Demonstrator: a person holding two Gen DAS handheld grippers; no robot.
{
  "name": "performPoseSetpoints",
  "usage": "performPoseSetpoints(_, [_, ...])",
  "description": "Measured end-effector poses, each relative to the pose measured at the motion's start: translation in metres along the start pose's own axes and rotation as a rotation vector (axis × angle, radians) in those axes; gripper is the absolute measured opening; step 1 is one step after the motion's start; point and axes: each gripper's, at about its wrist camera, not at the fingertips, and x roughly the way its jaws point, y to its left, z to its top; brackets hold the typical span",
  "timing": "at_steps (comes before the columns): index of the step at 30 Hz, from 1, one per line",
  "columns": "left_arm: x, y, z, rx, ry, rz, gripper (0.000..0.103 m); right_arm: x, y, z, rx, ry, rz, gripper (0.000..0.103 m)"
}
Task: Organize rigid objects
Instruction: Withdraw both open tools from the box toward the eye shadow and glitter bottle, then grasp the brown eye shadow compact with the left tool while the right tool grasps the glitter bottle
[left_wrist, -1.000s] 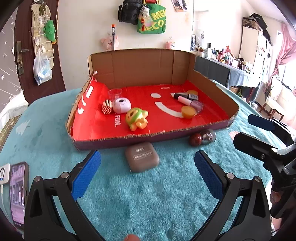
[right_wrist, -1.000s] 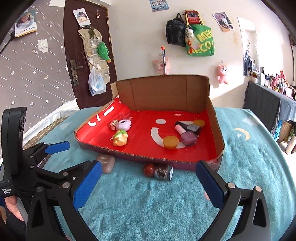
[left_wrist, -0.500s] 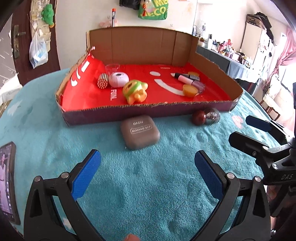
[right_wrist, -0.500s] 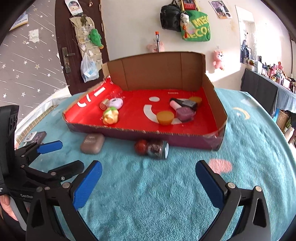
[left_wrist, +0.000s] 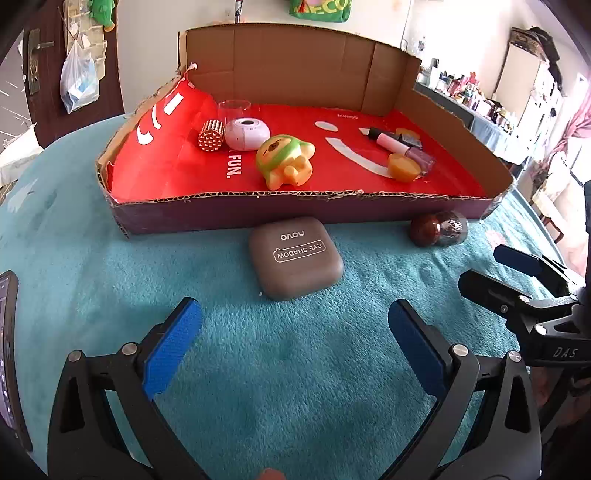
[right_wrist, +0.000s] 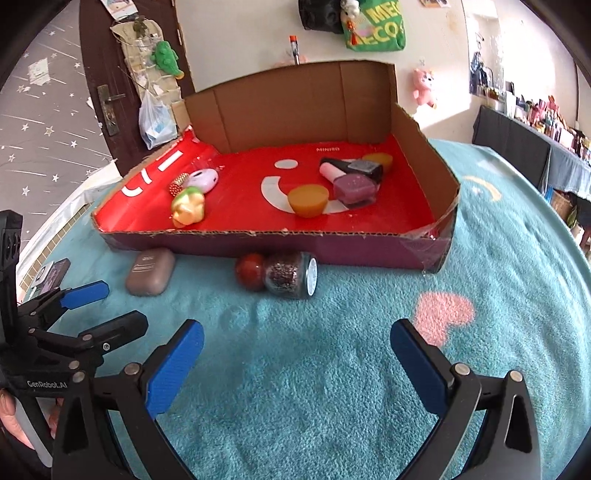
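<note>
Two items sit outside the box (left_wrist: 303, 212): eyeshadow case (left_wrist: 294, 257) at frame centre, glitter bottle (left_wrist: 439, 229) centre-right, both just below the front wall. Your left tool (left_wrist: 291, 332) is wide open w/ nothing held; right tool (right_wrist: 295, 347) likewise. I'd say approach step; next, straddle the case, close. Teal fleece surface (left_wrist: 288, 369), cluttered bedroom behind.

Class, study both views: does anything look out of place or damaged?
Two things lie outside the red cardboard tray on the teal towel: a brown eyeshadow case and a toppled glitter bottle. The tray's near right corner is torn and taped.
</note>
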Motion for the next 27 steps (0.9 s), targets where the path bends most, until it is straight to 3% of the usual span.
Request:
performPoseSetpoints(11, [0.015, -0.001, 0.014, -0.001, 0.047, 0.014, 0.101, 0.018, -0.003, 0.015, 0.059, 0.064, 0.040, 0.103])
performPoseSetpoints(18, [0.020, 0.001, 0.019, -0.014, 0.038, 0.027, 0.101, 0.028, -0.001, 0.028, 0.092, 0.067, 0.062, 0.093])
performPoseSetpoints(27, [0.025, 0.000, 0.025, -0.011, 0.024, 0.060, 0.093, 0.039, 0.010, 0.037, 0.087, 0.062, 0.058, 0.082])
